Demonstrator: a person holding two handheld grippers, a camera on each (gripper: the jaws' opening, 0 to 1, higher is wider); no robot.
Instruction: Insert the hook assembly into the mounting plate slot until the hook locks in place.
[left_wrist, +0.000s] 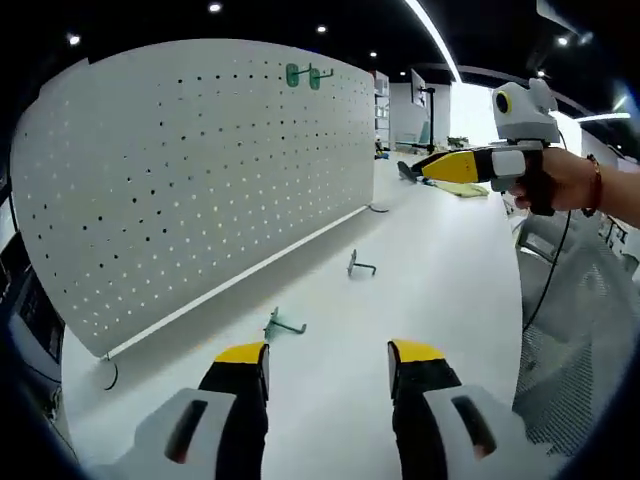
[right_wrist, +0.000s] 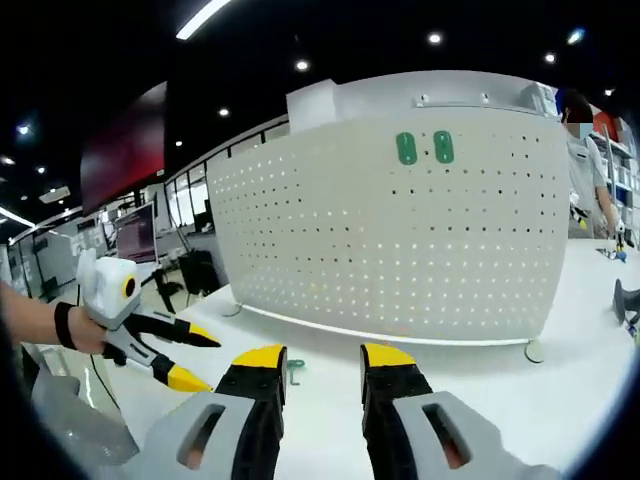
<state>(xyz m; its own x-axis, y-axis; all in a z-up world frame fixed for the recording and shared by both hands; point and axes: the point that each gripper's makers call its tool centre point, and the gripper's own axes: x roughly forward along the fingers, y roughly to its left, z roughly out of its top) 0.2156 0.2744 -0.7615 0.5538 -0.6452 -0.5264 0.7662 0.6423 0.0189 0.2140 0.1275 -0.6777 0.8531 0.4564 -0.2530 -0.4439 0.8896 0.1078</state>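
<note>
While both tongs hang spread and empty before the pegboard (left_wrist: 200, 170), fetching a loose hook (left_wrist: 283, 325) comes next.

The left tool (left_wrist: 328, 362) is showing two black jaws with bright yellow tips, and each jaw is growing out of a light grey shell with a dark slot in it. The right tool (right_wrist: 323, 360) is looking the same: black jaws, yellow tips, grey shells. Seen from the side, each tool is carrying a white top and a black handle. One hand (left_wrist: 560, 180) is wearing a thin reddish band. The other hand (right_wrist: 75, 328) is wearing a black wrist strap.
</note>
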